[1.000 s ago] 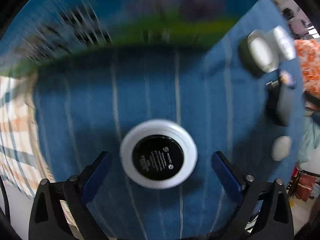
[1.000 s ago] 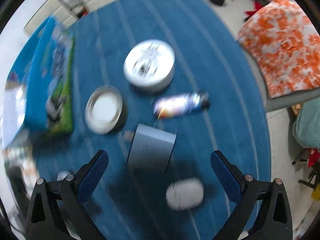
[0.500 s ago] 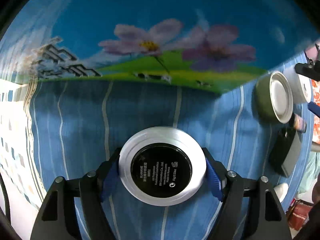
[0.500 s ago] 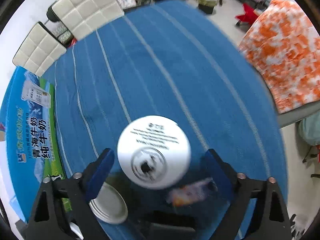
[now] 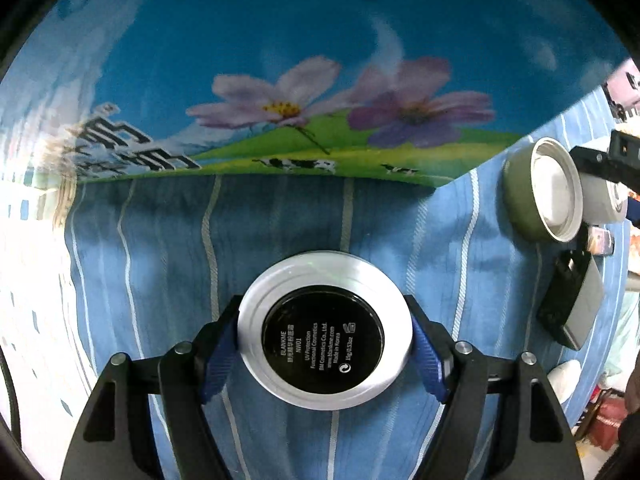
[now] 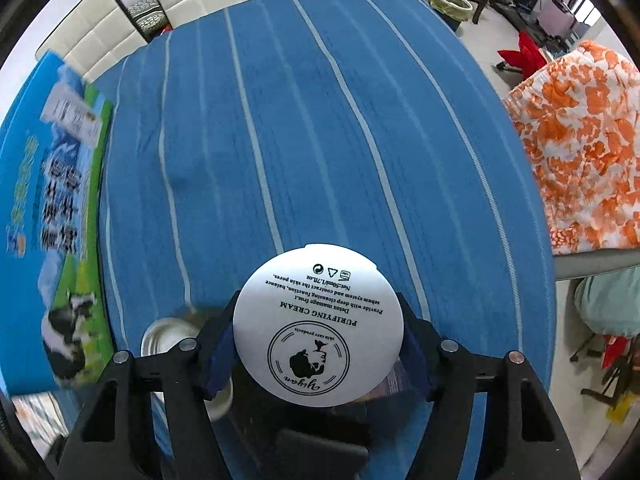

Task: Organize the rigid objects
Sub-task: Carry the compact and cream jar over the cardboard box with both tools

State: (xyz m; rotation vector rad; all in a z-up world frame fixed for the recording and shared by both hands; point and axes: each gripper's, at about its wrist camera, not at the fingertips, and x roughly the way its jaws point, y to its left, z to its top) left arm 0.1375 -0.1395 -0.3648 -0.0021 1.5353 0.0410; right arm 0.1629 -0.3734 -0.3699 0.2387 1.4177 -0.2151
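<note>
Grip status: my left gripper (image 5: 325, 334) clamps a round silver compact with a black label disc (image 5: 325, 334) above the blue striped tablecloth (image 5: 280, 216), blue pads touching its rim at 9 and 3 o'clock. My right gripper (image 6: 317, 334) clamps a round white cream jar (image 6: 317, 325) likewise. A printed blue milk carton (image 5: 300, 80) lies at 12 o'clock in the left view, an olive lidded tin (image 5: 540, 190) at 2 o'clock

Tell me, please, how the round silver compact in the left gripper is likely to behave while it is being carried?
The silver compact looks rigid, so it should not flex between the left gripper pads. Its label reads 15g, so it is probably light. The smooth, glossy curved rim touches each pad only over a narrow stretch, so it could slip or pivot if the grip loosens.
</note>
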